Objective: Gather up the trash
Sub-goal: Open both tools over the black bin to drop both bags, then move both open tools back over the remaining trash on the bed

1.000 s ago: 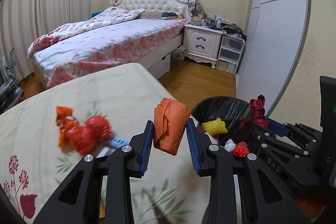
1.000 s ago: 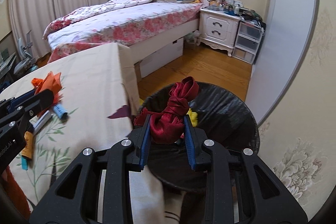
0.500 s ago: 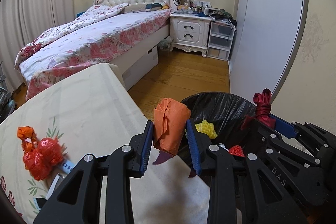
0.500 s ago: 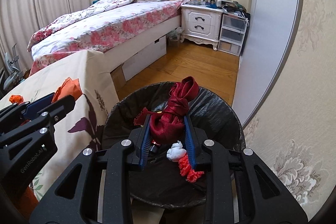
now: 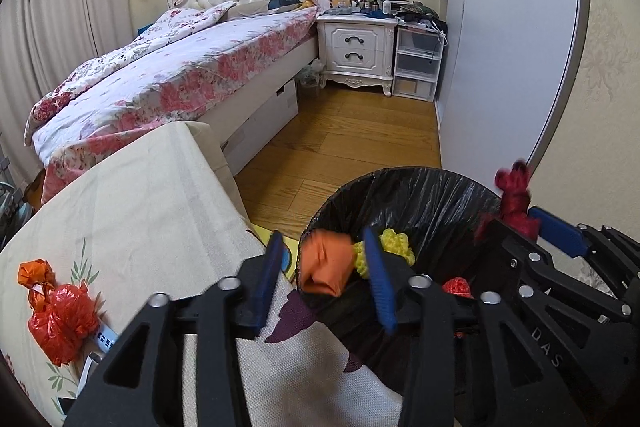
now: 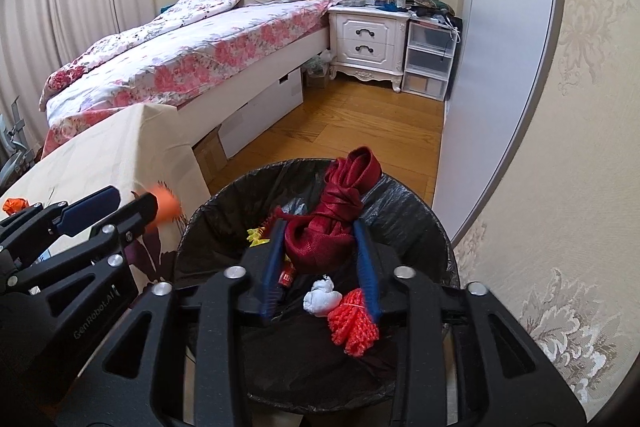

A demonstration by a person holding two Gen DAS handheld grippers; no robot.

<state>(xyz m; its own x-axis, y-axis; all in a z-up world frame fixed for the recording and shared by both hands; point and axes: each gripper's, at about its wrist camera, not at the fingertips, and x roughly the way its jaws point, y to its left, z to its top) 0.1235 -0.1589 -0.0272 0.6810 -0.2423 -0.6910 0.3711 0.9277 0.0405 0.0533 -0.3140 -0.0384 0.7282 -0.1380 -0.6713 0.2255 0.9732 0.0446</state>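
Observation:
My left gripper (image 5: 322, 275) is open at the rim of the black-lined trash bin (image 5: 432, 195). The orange paper wad (image 5: 326, 269) sits loose between its spread fingers, blurred, over the bin's edge. My right gripper (image 6: 318, 259) is open above the bin (image 6: 416, 211); the dark red cloth bundle (image 6: 328, 227) is between its fingers, which look spread apart from it. Yellow (image 5: 394, 245), white (image 6: 322, 301) and red mesh (image 6: 354, 323) scraps lie inside the bin. A red plastic bag (image 5: 60, 319) and an orange scrap (image 5: 34, 273) lie on the table.
The table with a cream floral cloth (image 5: 140, 211) is left of the bin. A bed (image 5: 180, 67), a white nightstand (image 5: 356, 47) and plastic drawers (image 5: 418, 63) stand behind on the wood floor. A grey wardrobe door (image 5: 512, 47) is at the right.
Both grippers have opened over the bin. The orange wad has slipped lower between the left fingers and the red bundle sits lower in the right ones.

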